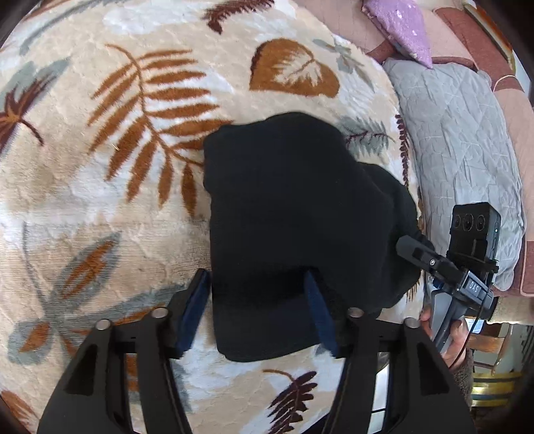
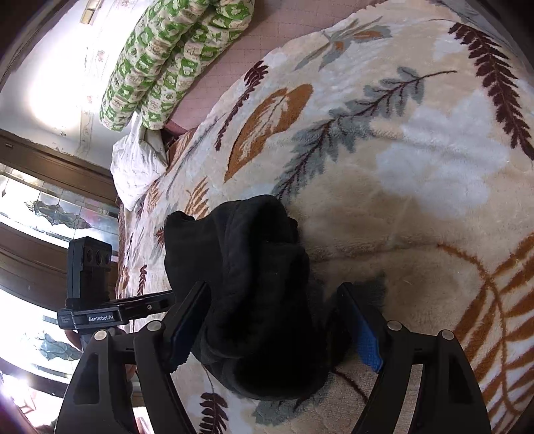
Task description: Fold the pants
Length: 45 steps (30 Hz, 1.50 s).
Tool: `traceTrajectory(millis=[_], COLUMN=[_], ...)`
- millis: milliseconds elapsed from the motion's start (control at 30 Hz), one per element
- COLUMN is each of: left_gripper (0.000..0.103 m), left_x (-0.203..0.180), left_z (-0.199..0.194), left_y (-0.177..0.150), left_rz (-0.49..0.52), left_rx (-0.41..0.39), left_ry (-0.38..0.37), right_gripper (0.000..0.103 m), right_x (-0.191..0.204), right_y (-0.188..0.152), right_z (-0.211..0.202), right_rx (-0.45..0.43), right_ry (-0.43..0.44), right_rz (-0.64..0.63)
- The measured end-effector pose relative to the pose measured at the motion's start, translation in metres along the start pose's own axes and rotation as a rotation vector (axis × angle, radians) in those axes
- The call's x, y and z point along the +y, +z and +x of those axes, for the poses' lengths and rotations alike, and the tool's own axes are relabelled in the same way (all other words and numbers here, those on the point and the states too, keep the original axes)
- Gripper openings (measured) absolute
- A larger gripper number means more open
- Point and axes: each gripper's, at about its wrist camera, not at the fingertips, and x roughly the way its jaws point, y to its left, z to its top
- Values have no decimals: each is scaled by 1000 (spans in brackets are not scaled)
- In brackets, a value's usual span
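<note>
Two hand-held grippers, one garment, one bed surface.

Item: black pants [image 1: 293, 213], folded into a compact bundle, lying on a plush leaf-patterned blanket [image 1: 100, 167]. In the left wrist view the bundle sits centre frame, its near hem flat on the blanket, its right side bulging higher. In the right wrist view the same pants [image 2: 253, 283] show as a rumpled heap of layered folds, thick at the near end.

Item: left gripper [image 1: 257, 307]. Jaws spread wide, blue pads facing each other. The left finger stands just beside the left edge of the pants; the right finger rests on or against the cloth. The cloth lies between the pads, not pinched.

Item: right gripper [image 2: 277, 317]. Jaws likewise parted, straddling the near end of the heap; the left pad is close against the fabric, the right pad [image 2: 367, 344] apart from it over the blanket. In the left wrist view this gripper [image 1: 417, 250] shows at the right, its tip at the right edge of the pants, a hand [image 1: 454, 337] on its handle.

Surroundings: grey quilted pillow [image 1: 460, 150] and purple cushion [image 1: 400, 26] far right; green-and-white patterned quilt roll [image 2: 173, 60] and a white pillow [image 2: 133, 167] far left in the right wrist view.
</note>
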Motion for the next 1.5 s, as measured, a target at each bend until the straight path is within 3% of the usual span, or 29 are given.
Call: traceTrajectory(millis=[133,233,267,300,333,400,433,533,700,833,967,1100,1167,1267,1333,1400,1500], left_gripper=[73,72,65,51,43,28,23,22,22,22,22,24,26,33,42,47,48], left_x=[-1,-6,-9,-12,-14,-13,-9,-1,15,54,106,155,178,191,190,190,193], left_z=[5,8,8,8,7,2,-4,-18,-50,-102,-137,-135,-124,-116,-117,-120,-121], left_y=[-1,0,-1,-3,-4,-8,-9,-12,-25,-41,-53,-55,-55,-60,-61,-63,-64], left_rz=[8,14,26,36,42,46,34,9,-11,-45,-98,-168,-202,-215,-195,-188,-215], left_rx=[-6,-26,-40,-48,-65,-93,-100,-105,-136,-212,-252,-198,-155,-147,-155,-162,-155], left_ry=[-26,-33,-42,-46,-25,-24,-59,-116,-128,-126,-40,38,44,-1,4,15,-7], right_gripper=[86,91,90,82,62,46,40,36,35,35,35,36,37,49,61,61,70], right_x=[1,0,2,6,8,7,5,10,38,90,147,178,183,177,165,154,135], right_y=[3,3,1,0,-3,-5,-7,-14,-24,-29,-37,-55,-62,-67,-70,-71,-70], right_z=[16,19,21,23,25,29,28,23,10,15,51,111,135,158,154,144,121], right_rx=[54,55,55,51,46,51,32,-8,-45,-42,-21,25,42,36,5,-15,-46], right_ry=[-21,29,29,19,20,70,93,96,116,136,179,192,166,116,110,104,61], right_rz=[-32,-35,-61,-98,-119,-93,-62,-58,-54,-115,-169,-147,-138,-100,-48,-28,8])
